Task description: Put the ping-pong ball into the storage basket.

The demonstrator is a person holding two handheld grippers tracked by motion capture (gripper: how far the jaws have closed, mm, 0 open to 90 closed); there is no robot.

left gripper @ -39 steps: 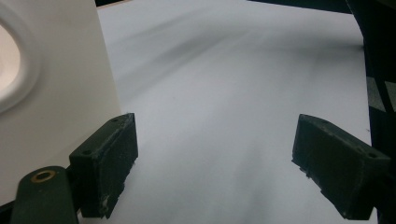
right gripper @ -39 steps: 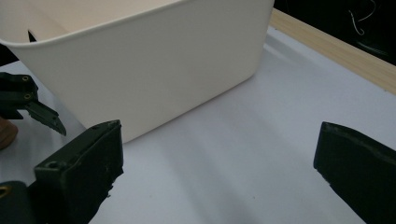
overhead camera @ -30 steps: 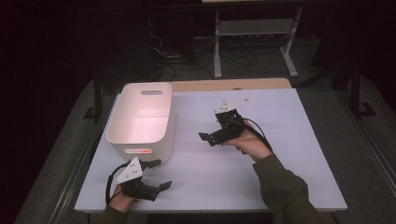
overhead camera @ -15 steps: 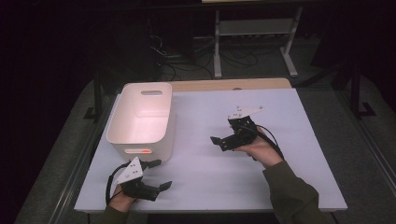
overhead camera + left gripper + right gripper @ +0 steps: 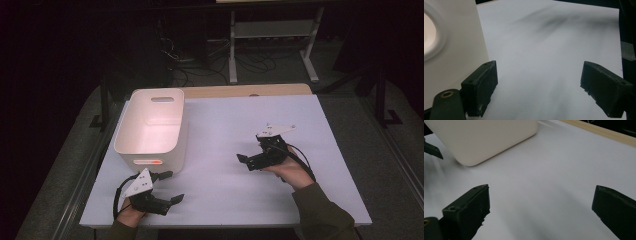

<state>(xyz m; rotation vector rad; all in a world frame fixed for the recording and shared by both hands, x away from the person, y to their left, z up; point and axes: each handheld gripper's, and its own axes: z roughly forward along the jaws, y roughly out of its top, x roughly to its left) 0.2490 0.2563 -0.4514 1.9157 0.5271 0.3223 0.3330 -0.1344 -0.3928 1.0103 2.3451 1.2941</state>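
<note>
White tabletop carries a white bin just beyond the gaping left claw, well apart from the gaping right claw.

My high view looks down on the tabletop; both gripper views skim it closely, sharing the white bin at ten o'clock.

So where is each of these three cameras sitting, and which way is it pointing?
High view: fixed above the person's side, looking forward and down on the white table; shows both hands, left gripper, right gripper.
Left gripper view: rides the left gripper, looking across the table past the white bin; jaws wide apart.
Right gripper view: rides the right gripper, facing the bin; jaws wide apart.
Shared: all three show the bin and table.
</note>
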